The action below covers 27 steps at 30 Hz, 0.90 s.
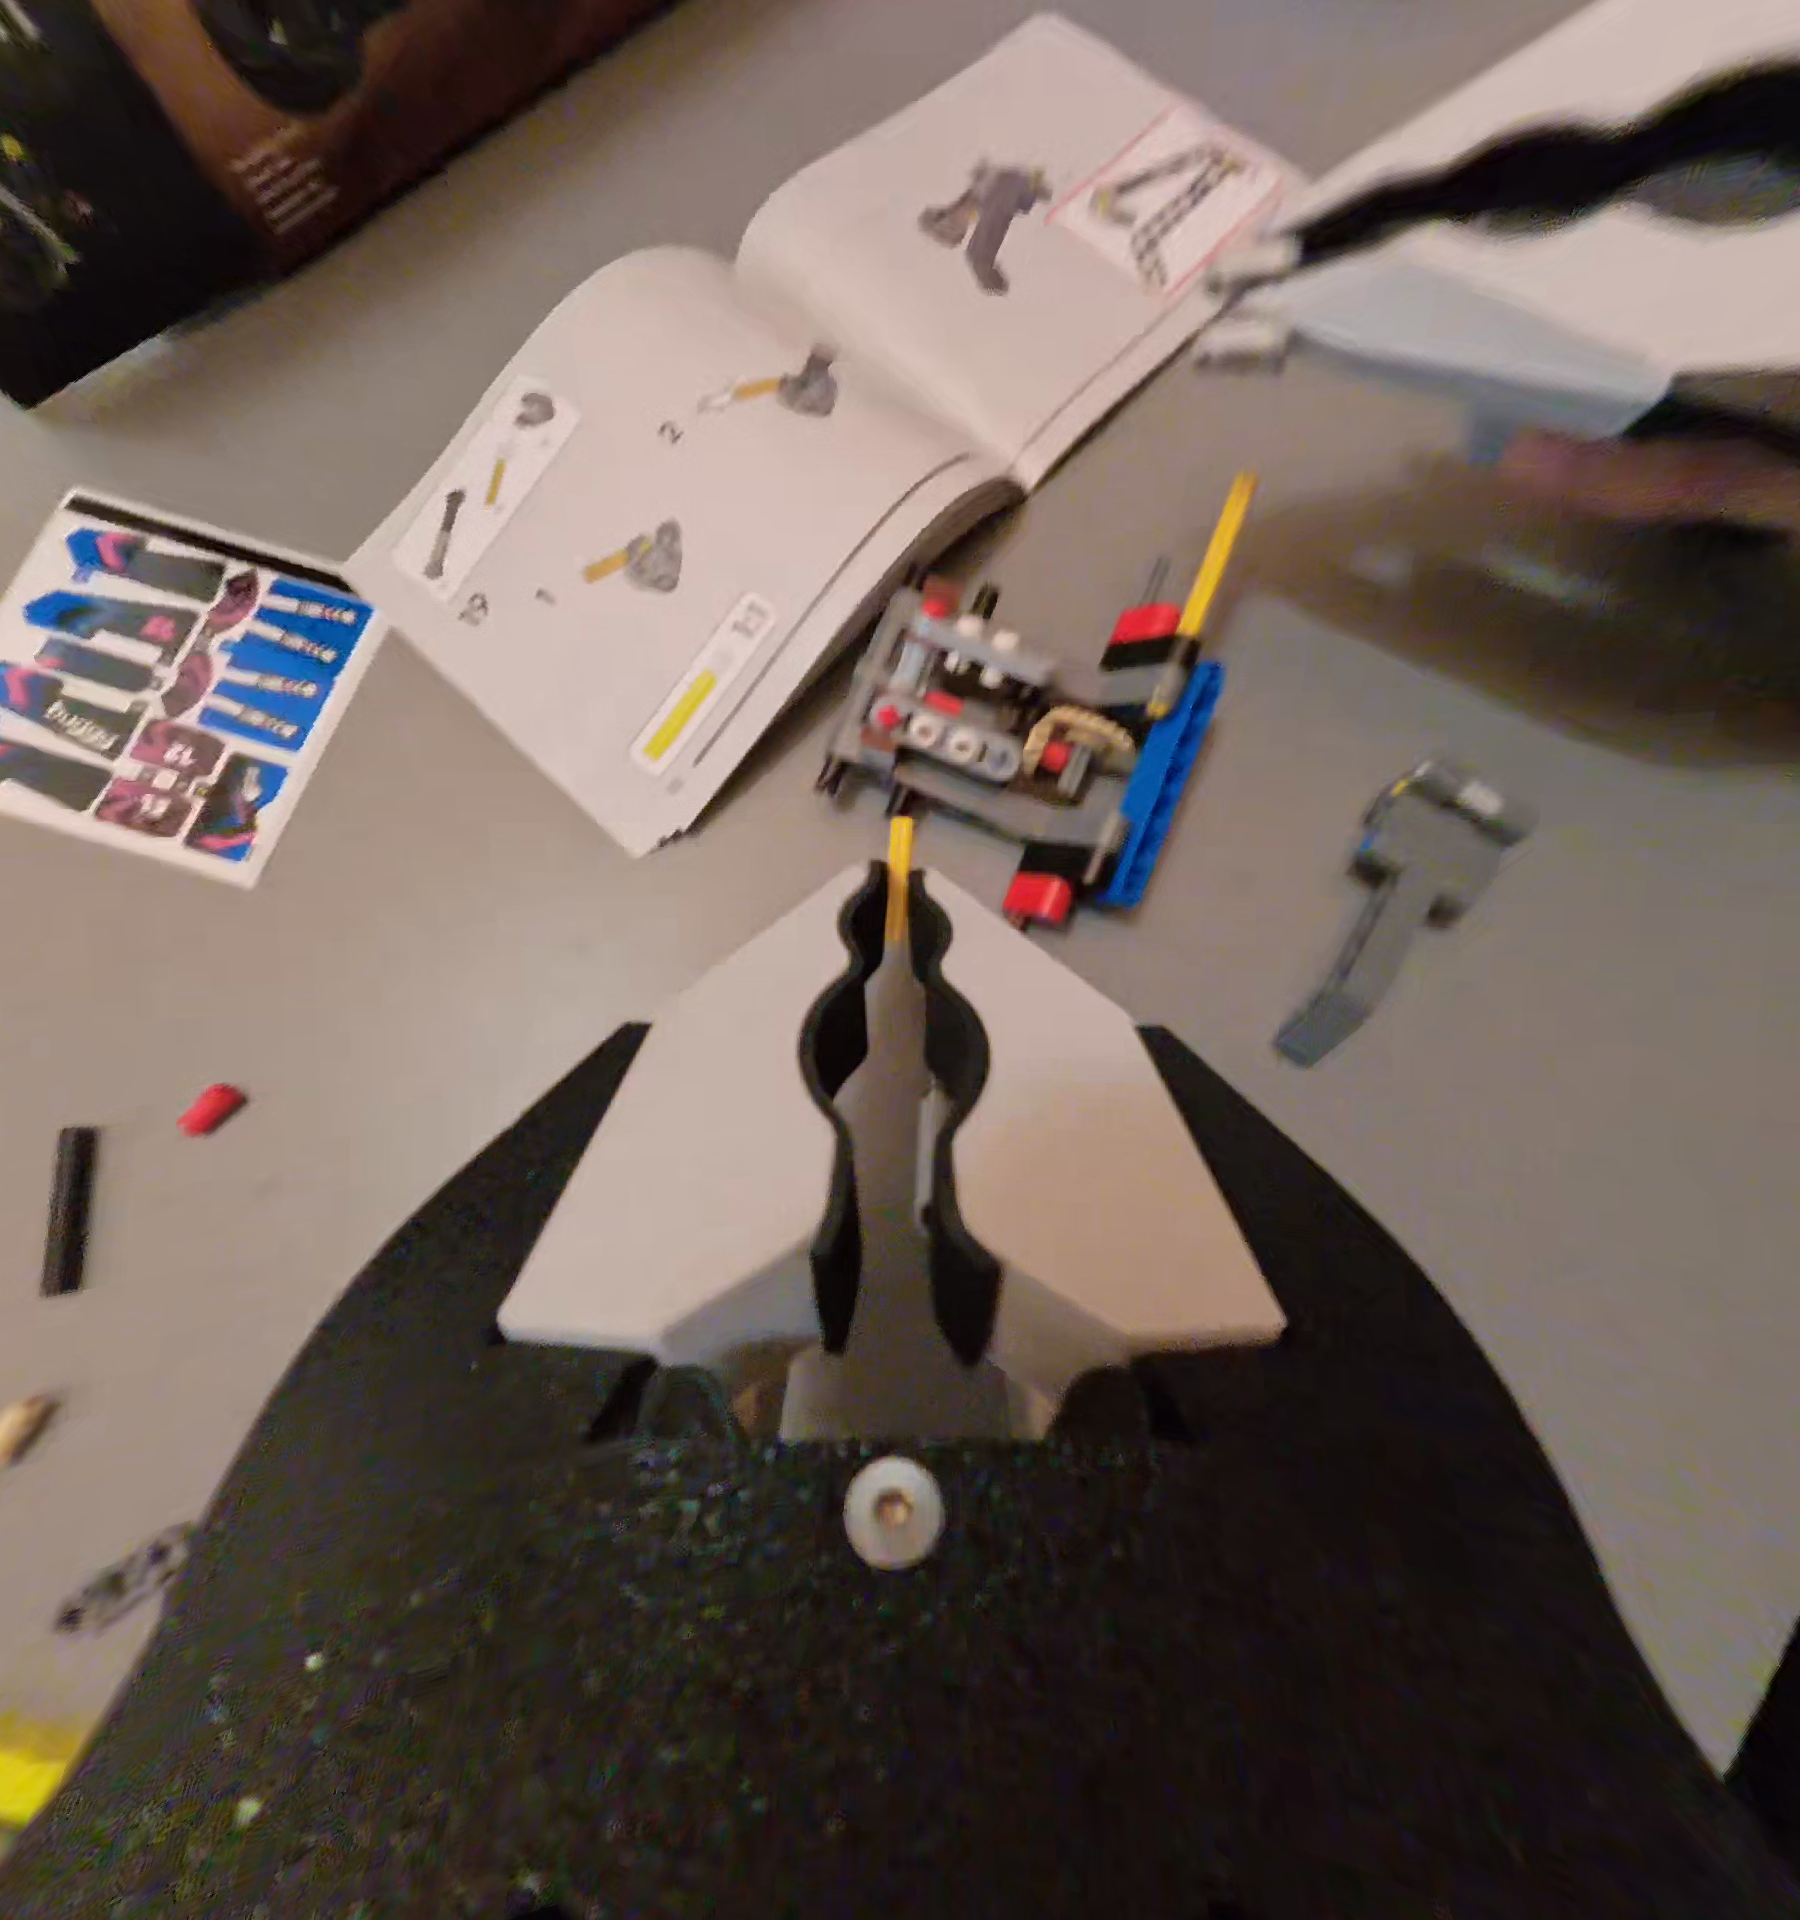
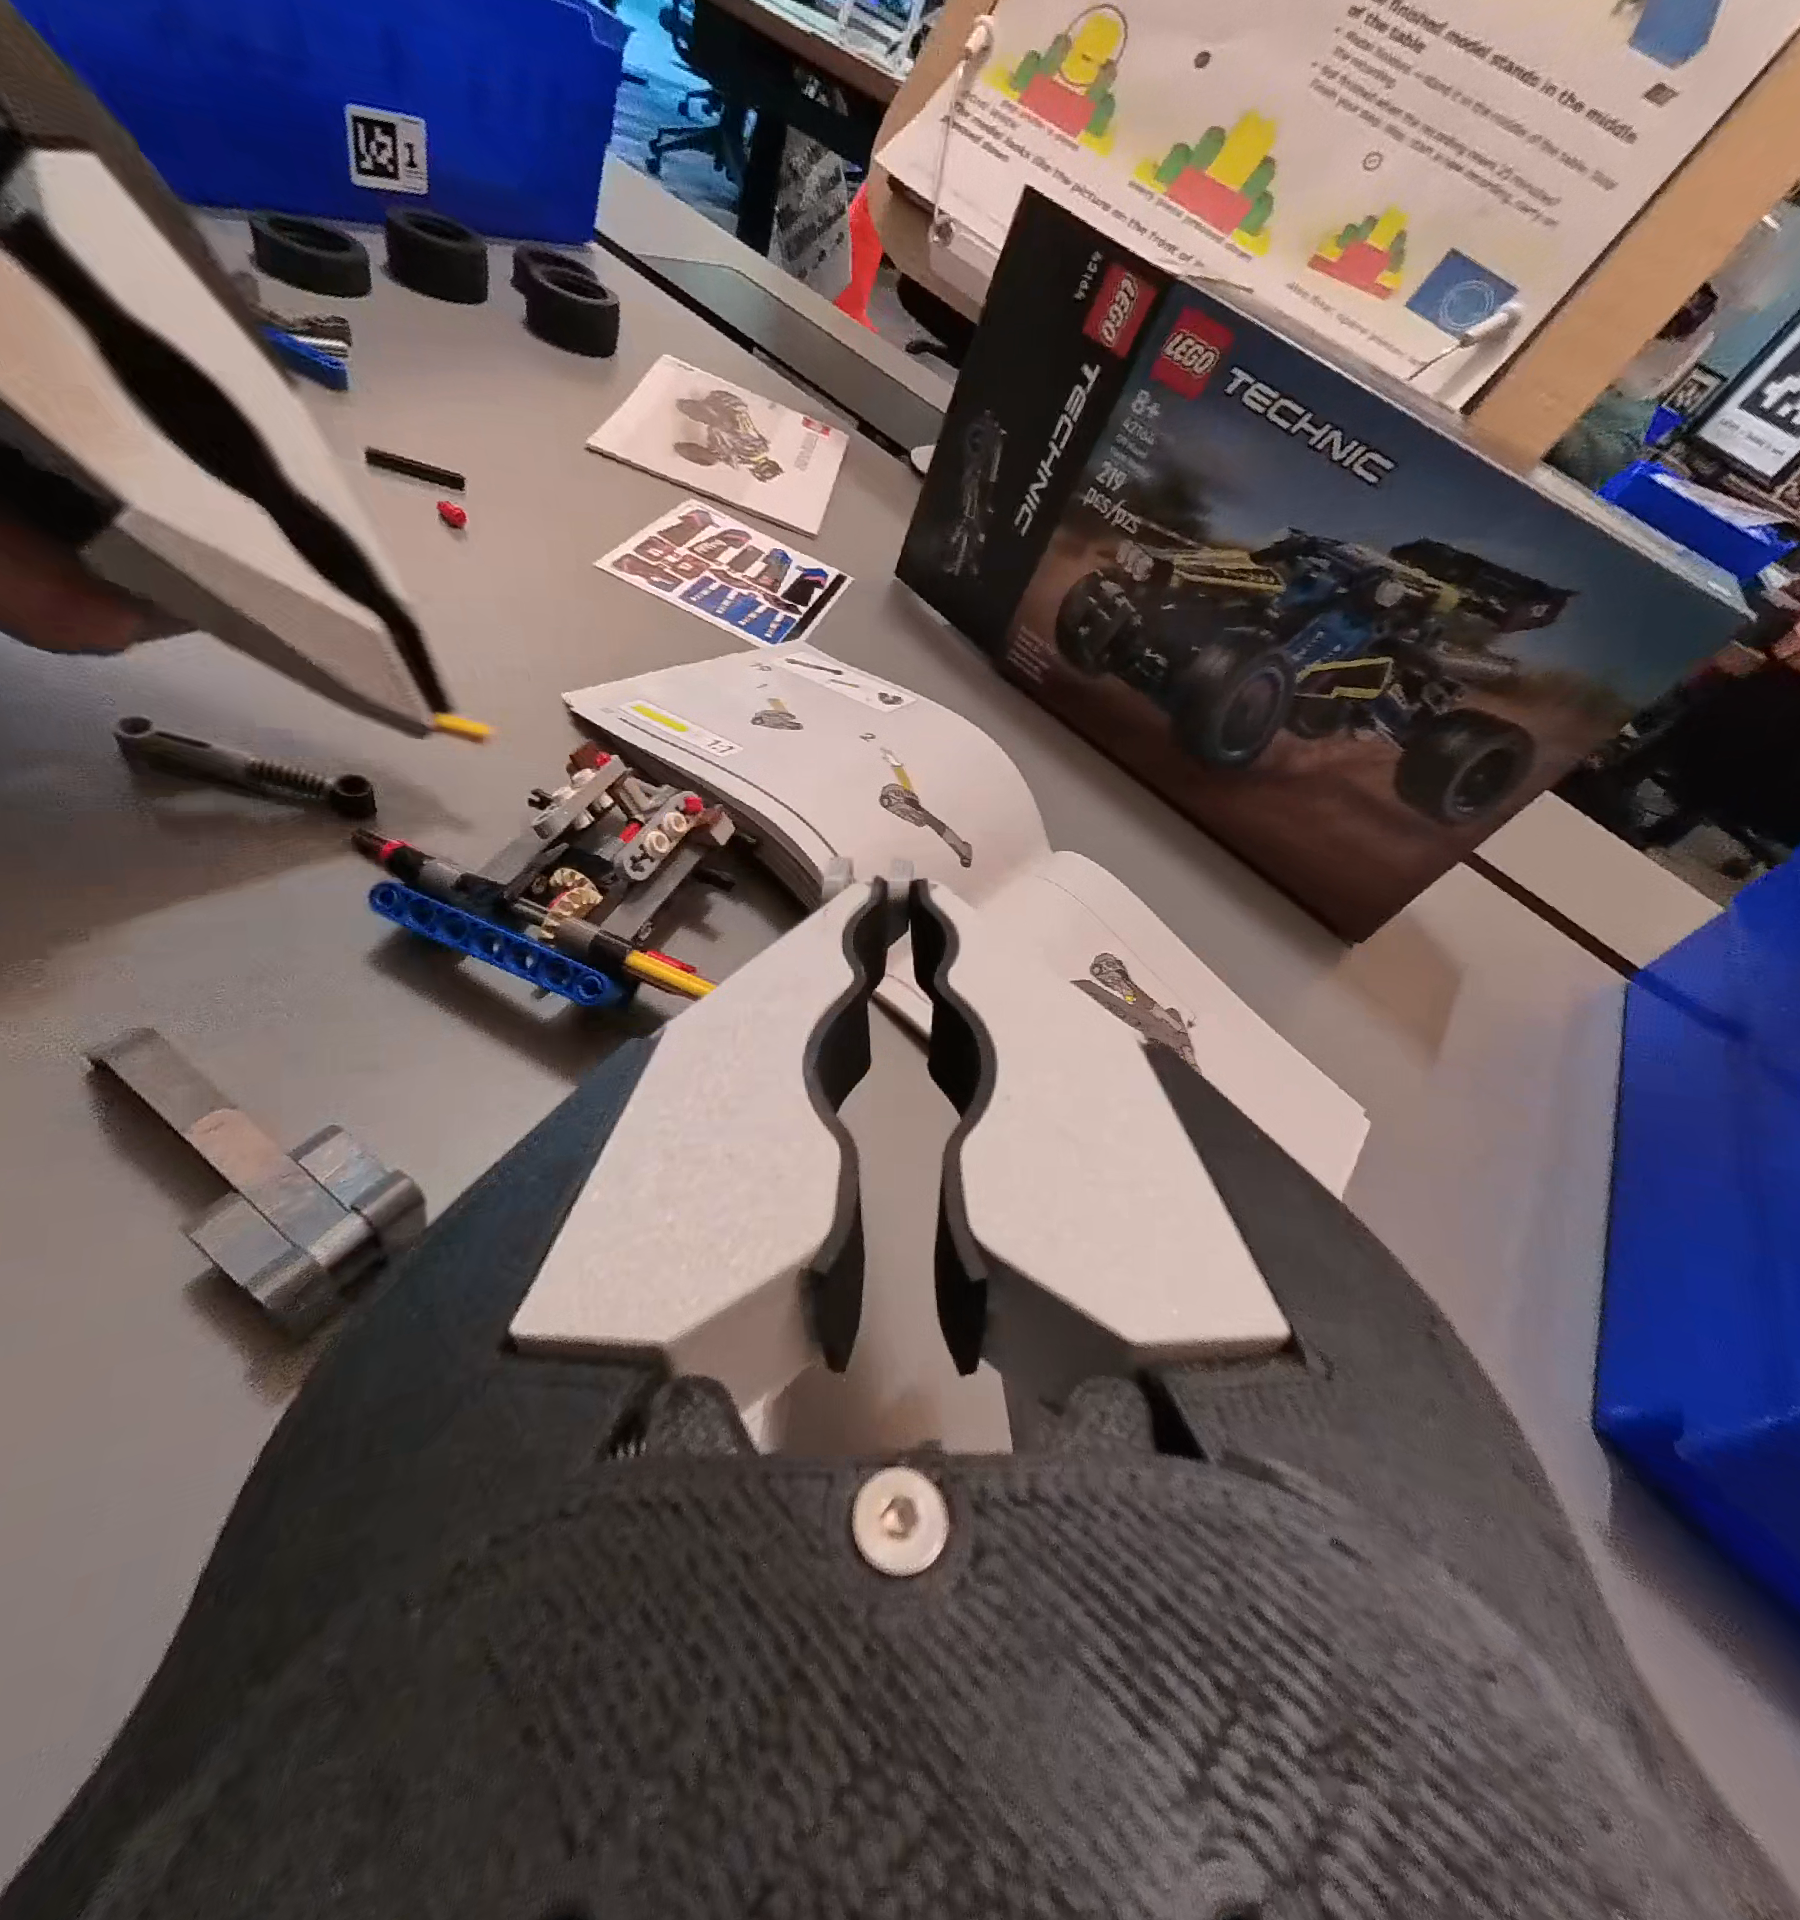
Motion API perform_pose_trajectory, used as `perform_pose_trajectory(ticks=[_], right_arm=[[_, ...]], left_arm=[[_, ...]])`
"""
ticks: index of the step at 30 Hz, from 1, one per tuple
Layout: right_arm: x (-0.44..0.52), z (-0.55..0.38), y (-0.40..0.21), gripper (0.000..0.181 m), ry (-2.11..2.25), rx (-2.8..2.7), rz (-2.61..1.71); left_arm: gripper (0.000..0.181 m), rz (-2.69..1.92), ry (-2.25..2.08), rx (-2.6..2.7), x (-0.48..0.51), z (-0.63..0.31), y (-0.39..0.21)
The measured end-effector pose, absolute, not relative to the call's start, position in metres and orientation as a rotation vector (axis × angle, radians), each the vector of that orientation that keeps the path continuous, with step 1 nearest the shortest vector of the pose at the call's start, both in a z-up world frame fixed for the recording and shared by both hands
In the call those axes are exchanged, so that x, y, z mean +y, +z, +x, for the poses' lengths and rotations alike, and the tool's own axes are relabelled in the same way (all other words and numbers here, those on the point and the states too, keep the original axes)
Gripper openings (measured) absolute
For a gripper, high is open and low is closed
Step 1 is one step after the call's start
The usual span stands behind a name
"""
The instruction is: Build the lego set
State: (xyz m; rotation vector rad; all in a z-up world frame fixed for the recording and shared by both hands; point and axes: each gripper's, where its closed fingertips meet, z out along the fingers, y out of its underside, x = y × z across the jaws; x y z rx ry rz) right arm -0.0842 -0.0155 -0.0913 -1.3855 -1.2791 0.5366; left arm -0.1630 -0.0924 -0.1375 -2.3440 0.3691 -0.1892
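On the left of the grey table (image 2: 96,935) lie loose parts: three black tyres (image 2: 439,255), a black rod (image 1: 69,1210), a small red peg (image 1: 210,1109) and a black spring strut (image 2: 241,774). None of these is fitted yet.

The left gripper (image 1: 898,883) has its jaws pinched on a short yellow axle (image 1: 899,862), which sticks out past the tips. It hangs just short of the half-built chassis (image 1: 1021,727) — a small frame of grey beams, a tan gear, red bushes and a blue beam (image 2: 501,940) along one side. By my reckoning the build is at an early stage: no wheels, no body, and the sticker sheet (image 1: 158,686) unused. The axle looks like the next piece to go in.

Beside the chassis lies the open instruction book (image 1: 771,499), its edge almost touching the frame, so there is little room on that side. A grey tool (image 1: 1415,894) lies apart, with bare table around it.

The right gripper (image 2: 898,894) hovers over the book, jaws nearly closed and seemingly empty. Further right stand the set's box (image 2: 1291,644) and a blue bin (image 2: 1748,1247), which hem in that edge.
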Motion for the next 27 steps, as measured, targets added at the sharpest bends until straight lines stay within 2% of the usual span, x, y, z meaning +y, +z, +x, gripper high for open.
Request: perform_pose_trajectory(ticks=[1,8,15,19,20,27], right_arm=[[-0.015,-0.084,-0.091,0.001,0.528,-1.277,-1.385],[-0.018,-0.086,-0.094,0.001,0.495,-1.313,-1.359],[-0.019,-0.086,-0.095,0.001,0.503,-1.322,-1.355],[-0.019,-0.087,-0.096,0.001,0.5,-1.332,-1.358],[-0.02,-0.087,-0.097,0.001,0.5,-1.337,-1.359],[-0.022,-0.089,-0.104,0.001,0.507,-1.378,-1.398]], left_arm=[[0.001,-2.38,-0.15,0.402,-0.099,-0.17,-0.144],[0.002,-2.367,-0.11,0.467,-0.109,-0.178,-0.157],[0.016,-2.329,-0.23,0.401,-0.112,-0.181,-0.157],[0.01,-2.32,-0.194,0.405,-0.112,-0.181,-0.158],[0.003,-2.315,-0.187,0.405,-0.112,-0.18,-0.158],[0.002,-2.289,-0.139,0.416,-0.107,-0.182,-0.158]])
